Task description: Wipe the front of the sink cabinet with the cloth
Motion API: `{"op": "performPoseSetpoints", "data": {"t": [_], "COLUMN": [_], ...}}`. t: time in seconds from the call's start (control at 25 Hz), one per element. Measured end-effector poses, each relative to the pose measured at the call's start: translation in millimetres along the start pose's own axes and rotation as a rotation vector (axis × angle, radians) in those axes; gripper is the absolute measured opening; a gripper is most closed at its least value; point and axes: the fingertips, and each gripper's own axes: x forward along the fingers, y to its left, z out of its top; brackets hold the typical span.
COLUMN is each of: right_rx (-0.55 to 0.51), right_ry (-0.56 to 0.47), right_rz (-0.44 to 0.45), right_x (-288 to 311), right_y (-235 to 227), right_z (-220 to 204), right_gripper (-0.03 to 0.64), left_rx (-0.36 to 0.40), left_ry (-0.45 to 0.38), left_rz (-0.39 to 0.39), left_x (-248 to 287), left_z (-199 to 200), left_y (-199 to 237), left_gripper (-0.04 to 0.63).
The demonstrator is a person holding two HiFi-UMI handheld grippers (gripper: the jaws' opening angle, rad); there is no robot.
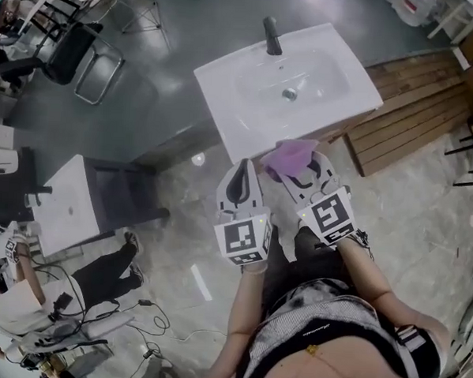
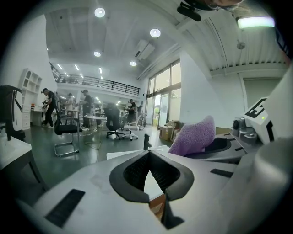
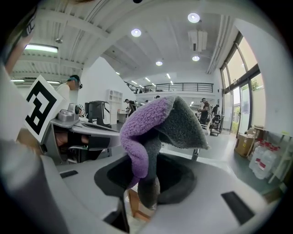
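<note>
right gripper (image 3: pixel 145 185) pinches cloth (image 3: pixel 153 121); sink (image 1: pixel 220 87) hides the cabinet front

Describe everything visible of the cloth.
The cloth is fluffy like microfibre, purple on one face and grey on the other. It is bunched and folded, pinched between the jaws of the right claw, its free end flopping out beyond them. In the head view it sits at the white sink's front edge.
</note>
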Motion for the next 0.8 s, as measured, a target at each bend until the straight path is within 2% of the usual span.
{"op": "performPoseSetpoints", "data": {"t": [0.24,0.4,0.64,0.8], "right_rx": [0.036,0.047,0.045,-0.013], "right_ry": [0.107,0.115,0.096,0.069], "right_rz": [-0.046,-0.066,0.018,0.101], "right_x": [52.8,71.2,94.4,111.2], "right_y": [13.3,18.6,38.2,57.1], "right_z": [-34.1,-51.3,-93.1,-124.1], "right_gripper": [0.176,0.176,0.176,0.176], "left_rx": [-0.071,-0.074,-0.077,-0.092], "left_ry": [0.075,0.109,0.105,0.100], "left_rz": [-0.080,-0.095,-0.072,-0.063], "left_x": [21.3,29.3,33.1,33.8], "left_z": [-45.8,-76.9,-120.9,-158.0], "left_y": [41.3,59.2,69.5,71.4], "left_gripper": [0.000,0.000,0.000,0.000]}}
